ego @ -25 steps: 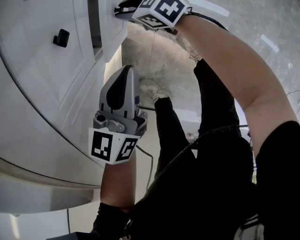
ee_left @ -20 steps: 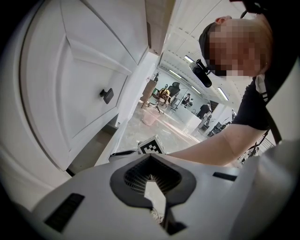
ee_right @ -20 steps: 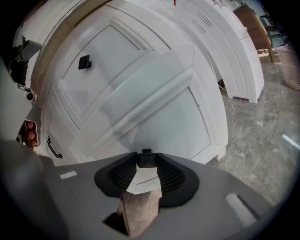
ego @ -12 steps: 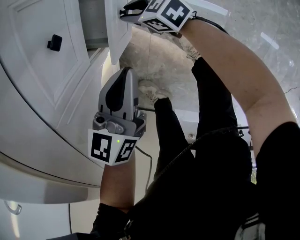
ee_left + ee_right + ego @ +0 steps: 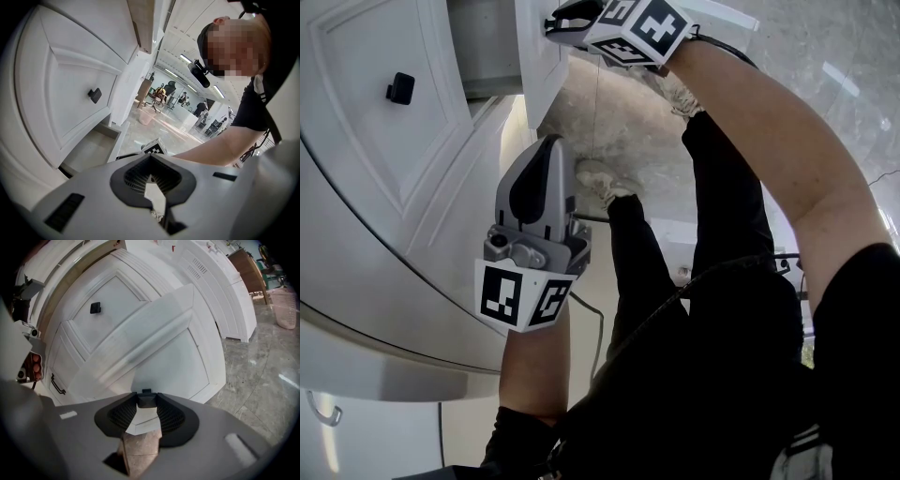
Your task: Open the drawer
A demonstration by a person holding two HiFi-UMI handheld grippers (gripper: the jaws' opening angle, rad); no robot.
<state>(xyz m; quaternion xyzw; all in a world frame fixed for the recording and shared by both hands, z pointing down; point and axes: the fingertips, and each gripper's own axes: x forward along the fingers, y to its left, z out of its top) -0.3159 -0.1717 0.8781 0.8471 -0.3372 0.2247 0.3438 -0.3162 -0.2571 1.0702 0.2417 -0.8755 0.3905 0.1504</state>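
A white cabinet drawer (image 5: 540,58) stands partly pulled out, its hollow inside (image 5: 484,41) showing; the left gripper view looks down into it (image 5: 92,151). My right gripper (image 5: 555,21) is at the top of the head view, shut on the small black knob (image 5: 146,400) on the drawer's front panel (image 5: 140,345). My left gripper (image 5: 547,142) hangs free in front of the cabinet, below the drawer. Its jaws are together with nothing in them (image 5: 150,158). The drawer above, with its own black knob (image 5: 399,88), is closed.
The curved white cabinet (image 5: 384,244) fills the left. A metal bar handle (image 5: 322,411) sits on its lower front. The person's legs and a shoe (image 5: 604,182) stand on the stone floor (image 5: 628,112). More white cabinets (image 5: 220,287) and a pink basket (image 5: 287,305) lie beyond.
The drawer has slid further out of the cabinet, and the gap behind its front is wider. The right gripper moved out with the knob. The left gripper stayed put.
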